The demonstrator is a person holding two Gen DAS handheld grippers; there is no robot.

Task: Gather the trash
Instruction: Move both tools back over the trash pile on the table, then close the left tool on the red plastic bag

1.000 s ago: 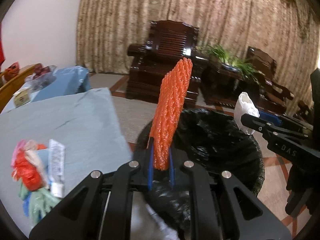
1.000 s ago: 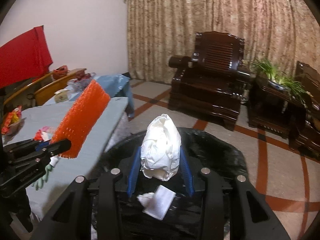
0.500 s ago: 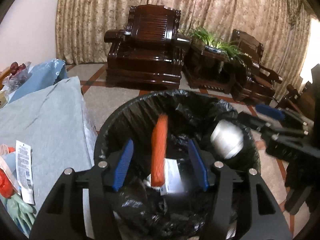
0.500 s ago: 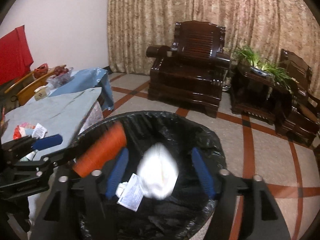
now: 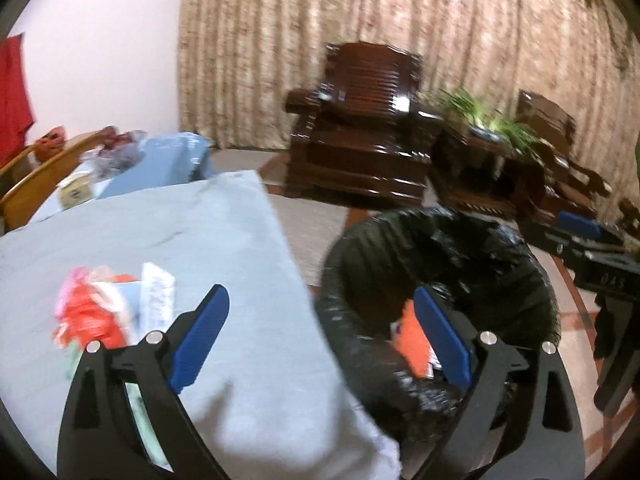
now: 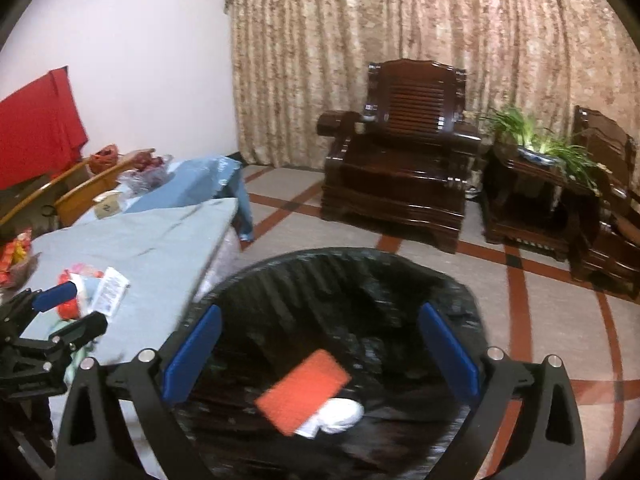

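Observation:
A trash bin lined with a black bag point(image 6: 360, 280) stands beside the table point(image 6: 160, 236); it also shows in the left wrist view point(image 5: 500, 240). Inside lie the orange foam net point(image 6: 304, 388) and the white crumpled paper point(image 6: 340, 412). My right gripper point(image 6: 320, 354) is open and empty above the bin. My left gripper point(image 5: 320, 340) is open and empty, straddling the table edge and bin rim. A pile of trash point(image 5: 104, 312) lies on the grey-blue tablecloth point(image 5: 160, 232), left of my left gripper: red and pink wrappers and a white packet point(image 6: 110, 290).
A dark wooden armchair point(image 6: 404, 160) and a side table with a green plant point(image 6: 532, 140) stand by the curtain. Wooden chairs point(image 6: 80, 192) and a blue-covered table with bags point(image 6: 188, 184) sit at far left. A red cloth point(image 6: 36, 120) hangs on the wall.
Both grippers opened and dropped the orange net and the white paper into the bin. My left gripper has since swung left toward the table. My right gripper stays over the bin.

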